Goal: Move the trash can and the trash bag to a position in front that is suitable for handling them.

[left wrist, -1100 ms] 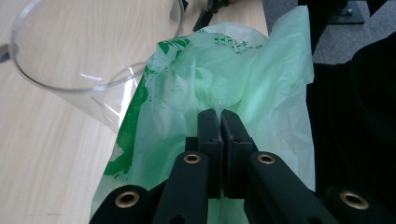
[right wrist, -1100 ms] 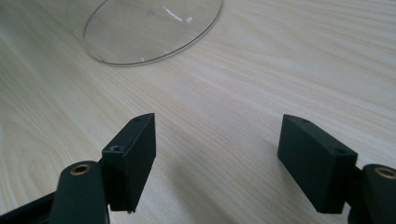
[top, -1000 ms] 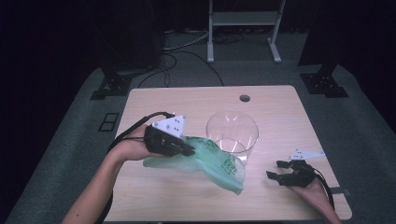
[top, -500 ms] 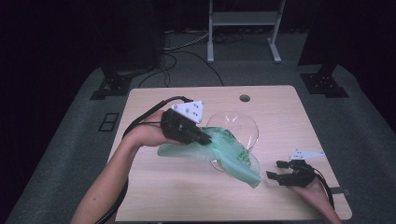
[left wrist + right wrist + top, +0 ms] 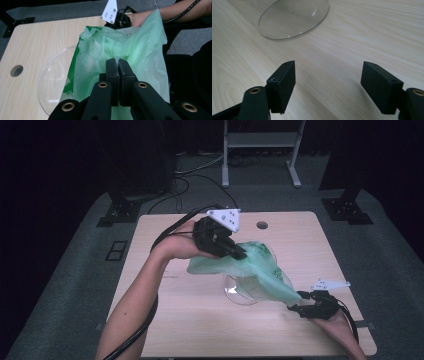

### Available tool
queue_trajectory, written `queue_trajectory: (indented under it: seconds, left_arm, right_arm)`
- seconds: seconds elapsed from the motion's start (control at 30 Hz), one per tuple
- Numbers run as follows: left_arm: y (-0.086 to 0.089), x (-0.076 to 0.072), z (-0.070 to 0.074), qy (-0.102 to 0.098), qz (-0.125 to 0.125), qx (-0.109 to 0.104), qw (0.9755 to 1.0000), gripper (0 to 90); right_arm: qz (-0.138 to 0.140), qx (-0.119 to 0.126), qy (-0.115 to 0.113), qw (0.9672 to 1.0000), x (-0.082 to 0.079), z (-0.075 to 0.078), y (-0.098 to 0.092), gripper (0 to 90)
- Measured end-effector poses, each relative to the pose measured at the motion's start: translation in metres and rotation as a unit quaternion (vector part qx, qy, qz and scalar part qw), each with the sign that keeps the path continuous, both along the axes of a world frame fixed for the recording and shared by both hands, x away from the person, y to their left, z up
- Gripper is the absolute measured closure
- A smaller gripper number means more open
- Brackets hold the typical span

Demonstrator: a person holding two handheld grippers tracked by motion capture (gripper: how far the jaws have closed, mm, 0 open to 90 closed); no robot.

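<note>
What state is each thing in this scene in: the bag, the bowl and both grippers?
Thin green plastic bag: crumpled, lifted, draped over the bowl.
Clear glass bowl: on the table, partly covered by the bag.
Left gripper: jaws shut on the bag.
Right gripper: jaws open, nothing between them, low over the wooden table.

The left gripper (image 5: pixel 117 65) pinches the green bag (image 5: pixel 130 50) over a glass bowl (image 5: pixel 53 75).

On the light wooden table (image 5: pixel 175 320), the clear glass bowl (image 5: pixel 240 295) sits at centre, the thin green plastic bag (image 5: pixel 260 272) draped over it, the left gripper (image 5: pixel 239 254) at ten o'clock and the right gripper (image 5: pixel 300 302) at four o'clock.
</note>
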State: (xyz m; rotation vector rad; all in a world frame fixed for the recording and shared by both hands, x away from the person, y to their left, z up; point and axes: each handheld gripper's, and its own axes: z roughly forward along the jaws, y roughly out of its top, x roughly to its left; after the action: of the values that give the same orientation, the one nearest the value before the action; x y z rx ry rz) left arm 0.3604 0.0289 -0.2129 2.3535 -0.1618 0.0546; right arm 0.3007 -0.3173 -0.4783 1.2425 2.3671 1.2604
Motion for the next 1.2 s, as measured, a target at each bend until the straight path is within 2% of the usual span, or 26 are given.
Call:
queue_trajectory:
  seconds: [0.13,0.33,0.47,0.6,0.83,0.97,1.03,1.13,1.2]
  left_arm:
    - [-0.016,0.006,0.009,-0.003,-0.004,0.001,1.0000,87.9]
    - [-0.037,0.014,0.019,-0.001,-0.011,-0.025,0.9996,87.9]
    - [-0.051,0.022,0.015,0.004,-0.012,-0.038,0.9992,87.9]
    - [-0.064,0.028,0.010,0.010,-0.014,-0.041,0.9990,87.9]
    - [-0.077,0.038,0.007,0.017,-0.004,-0.071,0.9973,87.8]
    - [-0.077,0.042,0.001,0.018,0.006,-0.075,0.9970,87.3]
    - [-0.073,0.046,-0.006,0.021,0.017,-0.084,0.9961,87.3]
    - [-0.067,0.051,-0.022,0.029,0.032,-0.097,0.9943,87.3]
    - [-0.064,0.054,-0.038,0.038,0.038,-0.095,0.9941,87.3]
  right_arm:
    - [-0.002,0.003,-0.003,1.0000,0.000,0.002,-0.001,27.3]
    - [-0.005,0.008,-0.006,0.9999,0.000,0.003,-0.003,27.3]
    - [-0.005,0.010,-0.011,0.9999,-0.001,0.005,-0.005,27.3]
    - [-0.008,0.013,-0.012,0.9998,-0.001,0.005,-0.007,27.3]
    - [-0.009,0.015,-0.013,0.9998,-0.001,0.006,-0.009,27.3]
    - [-0.011,0.017,-0.014,0.9997,-0.003,0.007,-0.010,27.3]
    - [-0.012,0.018,-0.014,0.9997,-0.003,0.007,-0.011,27.3]
    - [-0.012,0.018,-0.013,0.9997,-0.003,0.007,-0.011,27.3]
    - [-0.012,0.017,-0.013,0.9997,-0.003,0.007,-0.011,27.3]
